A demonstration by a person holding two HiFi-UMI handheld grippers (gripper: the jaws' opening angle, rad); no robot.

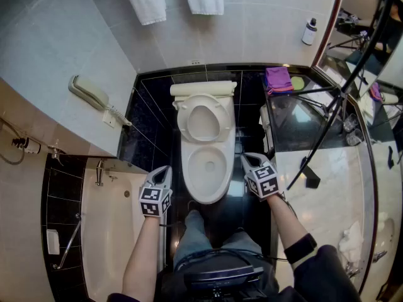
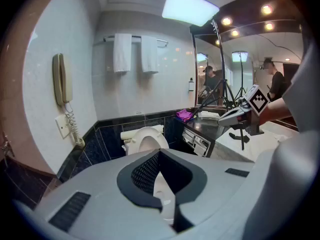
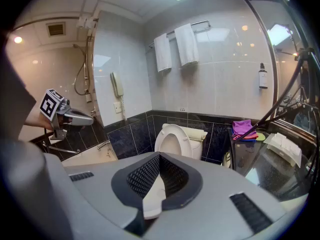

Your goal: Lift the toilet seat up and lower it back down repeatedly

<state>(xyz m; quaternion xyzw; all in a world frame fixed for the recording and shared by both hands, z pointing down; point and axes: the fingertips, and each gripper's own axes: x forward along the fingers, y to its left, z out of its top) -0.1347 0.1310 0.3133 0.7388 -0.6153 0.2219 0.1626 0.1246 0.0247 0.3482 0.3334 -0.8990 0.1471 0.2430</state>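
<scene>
Grey tools (image 1: 165, 170) (image 1: 248, 160) downtilted, flanking toilet (image 1: 208, 197)

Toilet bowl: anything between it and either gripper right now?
No. The head view shows only bare black floor tile between the bowl and the left gripper, and likewise the right gripper; neither touches the bowl.

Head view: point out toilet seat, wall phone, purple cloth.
toilet seat (image 1: 182, 121), head view, left side of the raised ring.
wall phone (image 1: 88, 93), head view, middle of the handset.
purple cloth (image 1: 278, 79), head view, centre of the cloth.
</scene>
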